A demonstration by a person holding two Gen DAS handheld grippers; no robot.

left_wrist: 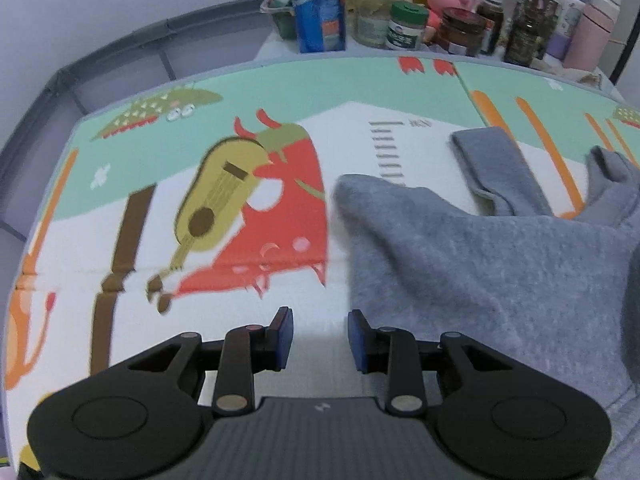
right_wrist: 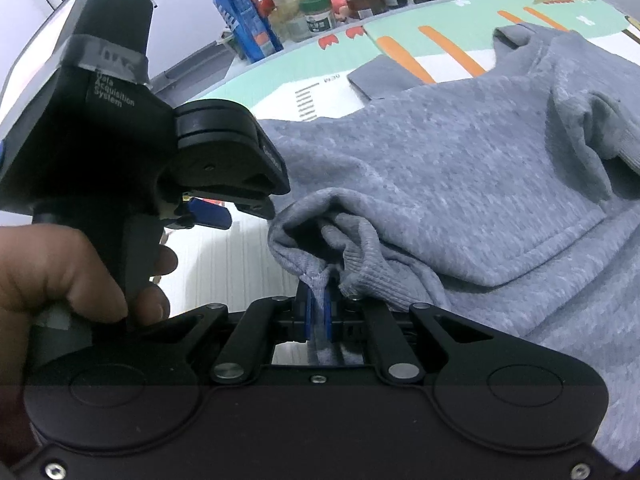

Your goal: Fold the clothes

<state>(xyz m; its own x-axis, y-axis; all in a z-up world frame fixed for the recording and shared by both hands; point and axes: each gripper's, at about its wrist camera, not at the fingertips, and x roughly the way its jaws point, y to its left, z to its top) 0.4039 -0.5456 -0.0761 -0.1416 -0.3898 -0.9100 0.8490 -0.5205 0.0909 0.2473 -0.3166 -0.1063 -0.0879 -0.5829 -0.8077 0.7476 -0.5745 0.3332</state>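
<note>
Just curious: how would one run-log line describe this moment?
left tongs: open, empty | right tongs: shut on grey sweatshirt | mat: sweatshirt unfolded

The grey sweatshirt [right_wrist: 460, 184] beside my right gripper [right_wrist: 319, 312] looked like soft, fuzzy fleece cloth, with a ribbed knit cuff [right_wrist: 372, 276]. My grippers were matt black plastic with blue pads [left_wrist: 285, 338]. The play mat [left_wrist: 224, 208] under them looked smooth, finely ribbed.

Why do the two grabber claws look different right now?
The left gripper is open with nothing in it; the right gripper is pinched shut on the grey sweatshirt. The left one is over the bare play mat; the right is at the cloth. Both have blue pads.
</note>
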